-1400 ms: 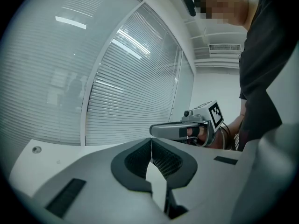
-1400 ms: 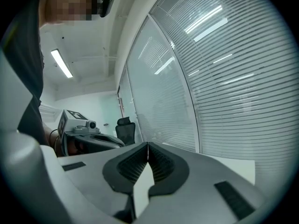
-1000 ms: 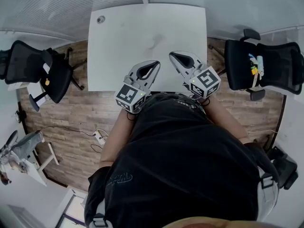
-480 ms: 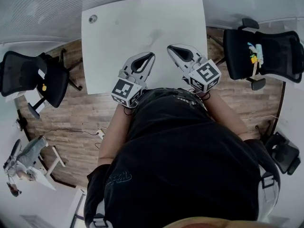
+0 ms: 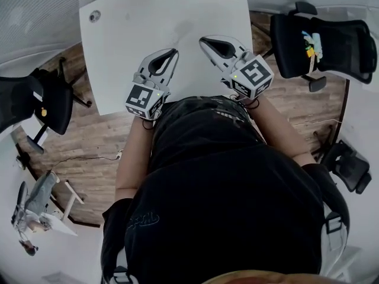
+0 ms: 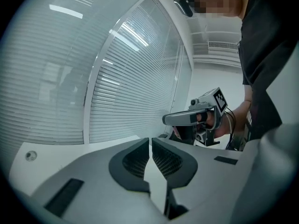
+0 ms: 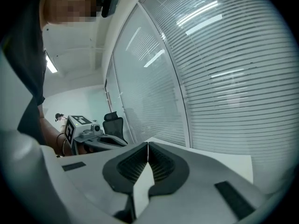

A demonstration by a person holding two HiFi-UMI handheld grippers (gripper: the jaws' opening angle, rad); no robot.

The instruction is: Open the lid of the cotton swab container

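No cotton swab container shows in any view. In the head view my left gripper and right gripper hang side by side over the near edge of a bare white table, both shut with nothing between the jaws. The left gripper view looks along its closed jaws at window blinds, with the right gripper off to the right. In the right gripper view the closed jaws point over the table, and the left gripper sits at the left.
A round cable grommet sits in the table's far left corner. One black office chair stands left of the table. Another at the right carries small coloured items. Wood floor lies around the table. Slatted blinds close off the far side.
Both grippers have moved forward, farther over the table, staying shut. The head view has swung, so the table and chairs sit more to the left in the picture.
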